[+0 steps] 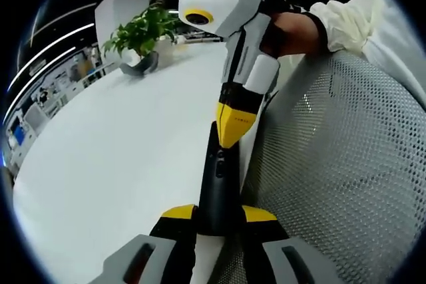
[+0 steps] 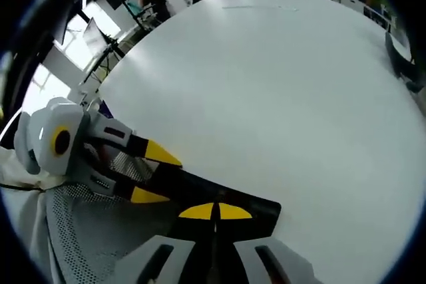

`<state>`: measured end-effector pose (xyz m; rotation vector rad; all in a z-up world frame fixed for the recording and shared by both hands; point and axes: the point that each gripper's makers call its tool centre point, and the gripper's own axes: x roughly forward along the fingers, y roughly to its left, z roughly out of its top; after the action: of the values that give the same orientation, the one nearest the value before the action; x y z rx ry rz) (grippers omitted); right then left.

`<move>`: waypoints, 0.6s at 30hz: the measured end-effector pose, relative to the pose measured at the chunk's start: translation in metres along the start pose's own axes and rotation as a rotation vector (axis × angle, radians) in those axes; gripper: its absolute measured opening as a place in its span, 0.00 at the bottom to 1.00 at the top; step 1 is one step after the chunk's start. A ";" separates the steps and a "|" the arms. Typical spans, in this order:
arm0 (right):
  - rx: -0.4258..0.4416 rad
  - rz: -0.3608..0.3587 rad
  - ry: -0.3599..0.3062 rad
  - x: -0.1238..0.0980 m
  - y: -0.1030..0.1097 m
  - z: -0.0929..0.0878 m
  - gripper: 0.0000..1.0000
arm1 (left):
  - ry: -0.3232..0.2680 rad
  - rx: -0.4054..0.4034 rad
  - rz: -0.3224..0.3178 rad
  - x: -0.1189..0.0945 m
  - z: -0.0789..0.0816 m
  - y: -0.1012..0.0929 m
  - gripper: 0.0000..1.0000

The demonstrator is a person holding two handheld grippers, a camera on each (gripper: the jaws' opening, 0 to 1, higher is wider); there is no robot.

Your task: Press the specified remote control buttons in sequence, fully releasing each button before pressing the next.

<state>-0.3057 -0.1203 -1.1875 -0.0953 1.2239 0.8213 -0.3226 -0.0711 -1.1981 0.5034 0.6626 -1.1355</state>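
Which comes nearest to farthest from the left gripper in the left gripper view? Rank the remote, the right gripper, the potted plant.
1. Remote: shut in the left gripper.
2. Right gripper: tips on the remote's upper end.
3. Potted plant: far across the white table, upper left.

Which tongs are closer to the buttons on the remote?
Right. The right tongs point shut tips at the buttons on the remote; the left tongs clamp its lower end.

The remote (image 1: pixel 218 184) lies between the left tongs (image 1: pixel 219 216), over the table (image 1: pixel 120 157) edge beside a mesh chair (image 1: pixel 339 164).
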 end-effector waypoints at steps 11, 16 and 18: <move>0.094 0.048 -0.003 0.000 -0.001 0.000 0.00 | -0.008 -0.015 0.001 0.000 0.001 0.000 0.25; 0.057 0.029 -0.016 0.001 -0.002 0.002 0.00 | -0.018 -0.107 0.001 0.000 0.003 0.002 0.25; 0.057 0.025 -0.026 0.001 -0.003 0.003 0.00 | -0.018 -0.123 0.004 0.000 0.003 0.002 0.25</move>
<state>-0.3016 -0.1203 -1.1887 -0.0234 1.2255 0.8069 -0.3196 -0.0725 -1.1957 0.3894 0.7103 -1.0872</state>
